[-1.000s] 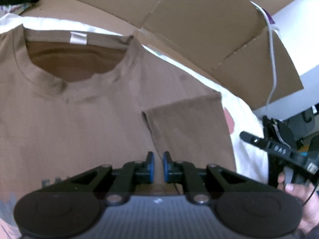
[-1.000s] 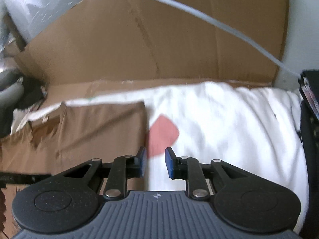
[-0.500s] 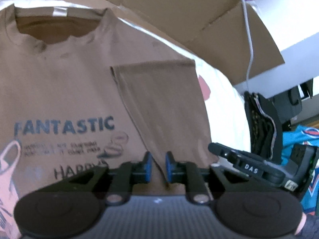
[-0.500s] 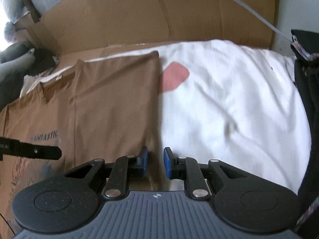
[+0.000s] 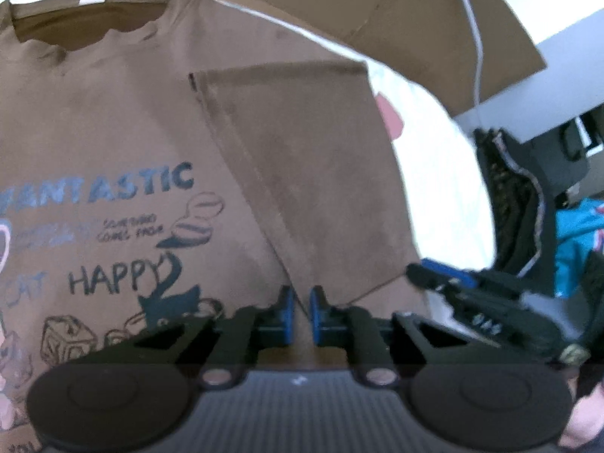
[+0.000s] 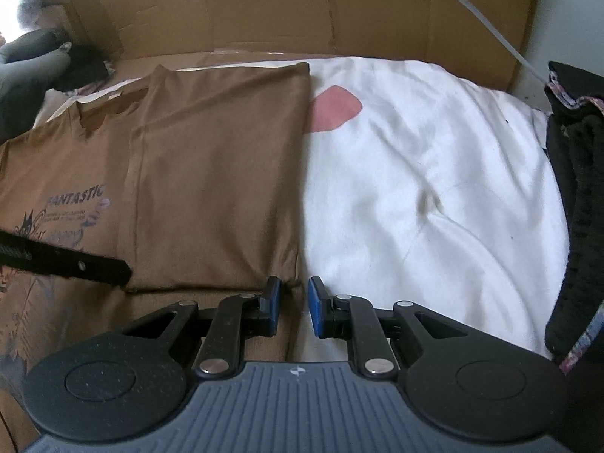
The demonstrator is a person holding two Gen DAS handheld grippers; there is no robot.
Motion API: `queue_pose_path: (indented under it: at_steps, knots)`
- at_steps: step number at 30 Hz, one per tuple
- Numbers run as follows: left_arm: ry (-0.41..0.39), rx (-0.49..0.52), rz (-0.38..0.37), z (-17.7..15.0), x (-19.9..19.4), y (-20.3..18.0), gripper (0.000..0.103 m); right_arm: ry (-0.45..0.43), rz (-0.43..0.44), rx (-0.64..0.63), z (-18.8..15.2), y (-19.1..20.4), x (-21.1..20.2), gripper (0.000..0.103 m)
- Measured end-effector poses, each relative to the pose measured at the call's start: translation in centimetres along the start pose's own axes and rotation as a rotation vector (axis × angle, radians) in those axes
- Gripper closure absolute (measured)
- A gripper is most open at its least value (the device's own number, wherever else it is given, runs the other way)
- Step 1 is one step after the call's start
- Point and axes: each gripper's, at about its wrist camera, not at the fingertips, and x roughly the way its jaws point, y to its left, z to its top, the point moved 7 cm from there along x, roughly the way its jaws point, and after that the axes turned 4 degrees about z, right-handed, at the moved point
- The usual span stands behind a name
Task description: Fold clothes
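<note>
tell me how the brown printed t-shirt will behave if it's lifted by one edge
The brown printed t-shirt is probably floppy: its folded-in side panel lies flat and creased. It likely drapes and unfolds when lifted. It looks thin, so probably light, and may drag on the white sheet.

Soft daylight is falling evenly; the white sheet (image 6: 415,158) is glaring slightly. The left view is smearing with blur, the right staying sharper; fisheye is bending edges, darkening corners.

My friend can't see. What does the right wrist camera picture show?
A brown T-shirt lies flat on a white sheet, one side folded over its front. The right gripper hovers at the folded edge, jaws slightly apart and empty. Cardboard stands behind.
</note>
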Motion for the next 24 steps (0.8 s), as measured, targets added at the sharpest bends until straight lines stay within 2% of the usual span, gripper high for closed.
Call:
queue_pose_path:
  at_steps: [6,7,9,13,20,22,24]
  knots:
    - [-0.020,-0.034,-0.007,-0.2,-1.5,0.3,0.097,-0.043,0.006,0.058,0.9,-0.3,-1.8,0.082]
    - [-0.029,-0.042,-0.013,-0.2,-1.9,0.2,0.097,-0.055,0.010,0.064,1.1,-0.2,-2.2,0.083]
    - [-0.052,-0.044,-0.026,0.0,-2.6,0.0,0.097,-0.065,0.018,0.062,1.6,0.2,-2.4,0.092]
    - [-0.075,-0.020,-0.040,0.5,-2.8,-0.8,0.097,-0.065,0.033,0.047,2.3,1.5,-1.9,0.092]
    - [-0.074,0.005,-0.063,1.1,-1.7,-1.9,0.097,-0.028,0.029,0.019,2.8,2.4,-0.5,0.092]
    - [-0.069,0.005,-0.044,1.0,-1.4,-1.5,0.097,0.006,0.009,0.010,2.3,2.3,0.3,0.091]
    - [-0.099,0.001,-0.032,1.1,-1.8,-0.9,0.098,0.024,-0.003,0.002,2.0,2.4,0.5,0.090]
